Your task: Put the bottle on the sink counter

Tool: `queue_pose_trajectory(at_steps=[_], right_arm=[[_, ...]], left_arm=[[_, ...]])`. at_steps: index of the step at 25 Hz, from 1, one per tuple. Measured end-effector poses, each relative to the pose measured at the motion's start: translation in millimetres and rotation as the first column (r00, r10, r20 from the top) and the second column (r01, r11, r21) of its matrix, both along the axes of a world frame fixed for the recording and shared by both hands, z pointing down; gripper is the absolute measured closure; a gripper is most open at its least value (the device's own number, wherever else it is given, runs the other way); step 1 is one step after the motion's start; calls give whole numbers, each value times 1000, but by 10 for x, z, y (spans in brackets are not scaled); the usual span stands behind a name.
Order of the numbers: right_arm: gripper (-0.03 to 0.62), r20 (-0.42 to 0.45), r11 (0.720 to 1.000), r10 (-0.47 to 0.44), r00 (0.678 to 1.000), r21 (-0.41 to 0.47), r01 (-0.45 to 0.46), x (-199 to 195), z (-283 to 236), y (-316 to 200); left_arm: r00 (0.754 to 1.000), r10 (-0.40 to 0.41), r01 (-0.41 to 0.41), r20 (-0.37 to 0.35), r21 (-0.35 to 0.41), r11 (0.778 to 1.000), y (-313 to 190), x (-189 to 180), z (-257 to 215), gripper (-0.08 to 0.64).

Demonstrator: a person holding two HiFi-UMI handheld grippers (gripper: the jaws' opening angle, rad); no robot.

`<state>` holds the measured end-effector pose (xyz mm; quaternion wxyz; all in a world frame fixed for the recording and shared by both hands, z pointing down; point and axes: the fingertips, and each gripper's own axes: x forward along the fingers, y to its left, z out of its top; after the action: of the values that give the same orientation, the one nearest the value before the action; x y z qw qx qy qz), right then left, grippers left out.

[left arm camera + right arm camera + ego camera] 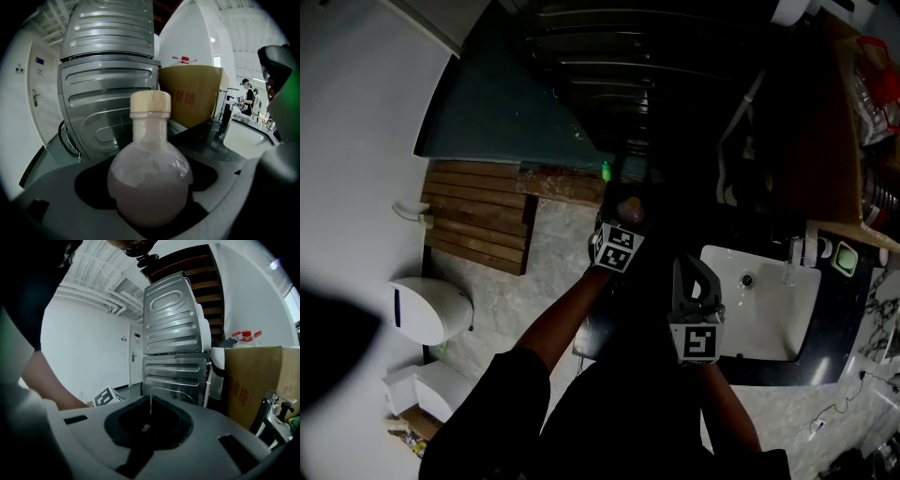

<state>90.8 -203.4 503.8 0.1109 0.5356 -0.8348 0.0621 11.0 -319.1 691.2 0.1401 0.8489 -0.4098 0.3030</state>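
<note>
**One bottle [150, 185] held clear of the sink counter [836, 323]**

Stacked steel machines [108, 89] fill the background, with a cardboard box [194, 101] just beside them on the right. From the head view, a white basin [764, 314] sits in the dark counter at right. The left gripper [623, 220] has its jaws closed on the round belly of the bottle. It holds the bottle upright in the air, left of the basin and apart from the counter. The right gripper [693, 270] hangs nearer the basin, jaws pressed together with nothing between them. The frosted bottle holds pale pinkish liquid under a cream cap [150, 104].
</note>
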Motion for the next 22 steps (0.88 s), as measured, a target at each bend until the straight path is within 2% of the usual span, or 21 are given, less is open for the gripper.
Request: queue_pose_trajectory(at_steps=[8, 15, 22], right_arm=[[551, 25, 1000, 11, 1000, 3, -11, 24, -8, 8], [552, 24, 999, 21, 1000, 28, -21, 94, -55, 14], [552, 68, 999, 32, 997, -9, -31, 138, -3, 51]], left_arm=[[999, 16, -15, 47, -30, 999, 17, 17, 65, 167], [998, 23, -21, 52, -30, 999, 21, 21, 63, 167], [1000, 14, -15, -9, -5, 1000, 19, 4, -22, 167]])
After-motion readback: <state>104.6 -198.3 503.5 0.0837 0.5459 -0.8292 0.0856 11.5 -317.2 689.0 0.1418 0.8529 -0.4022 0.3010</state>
